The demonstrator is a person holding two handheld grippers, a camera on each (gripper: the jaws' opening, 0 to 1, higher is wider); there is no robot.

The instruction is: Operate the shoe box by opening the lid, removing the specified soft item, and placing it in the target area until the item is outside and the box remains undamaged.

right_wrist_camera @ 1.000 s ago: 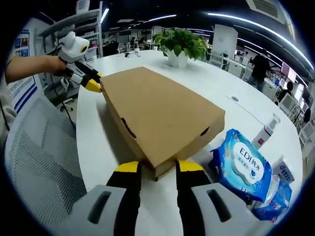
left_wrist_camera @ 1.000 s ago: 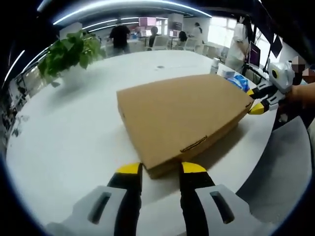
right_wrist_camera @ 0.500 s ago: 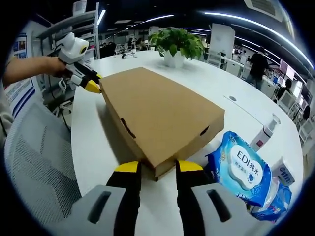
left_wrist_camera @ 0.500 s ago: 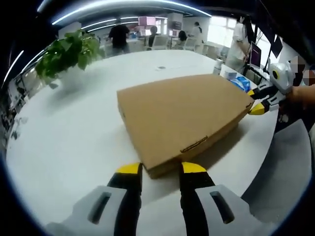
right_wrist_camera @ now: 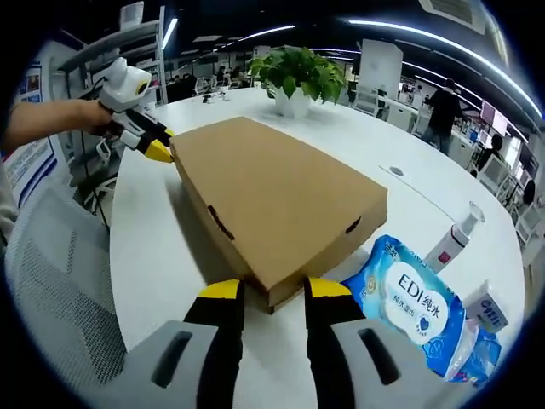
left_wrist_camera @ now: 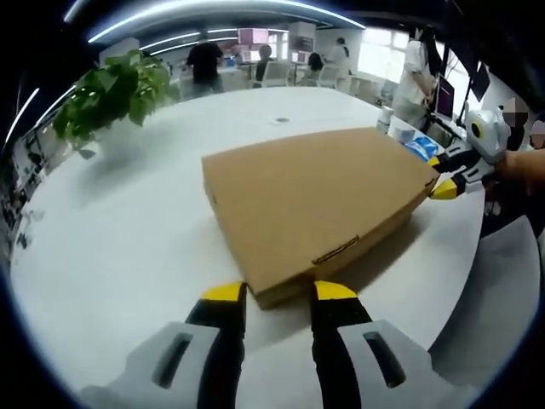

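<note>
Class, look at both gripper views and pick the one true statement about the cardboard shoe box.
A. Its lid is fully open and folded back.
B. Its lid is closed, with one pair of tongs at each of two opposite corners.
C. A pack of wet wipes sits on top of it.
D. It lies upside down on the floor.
B: the shoe box lies flat and closed on the white table, the right tongs at one corner and the left tongs at the opposite one.
</note>
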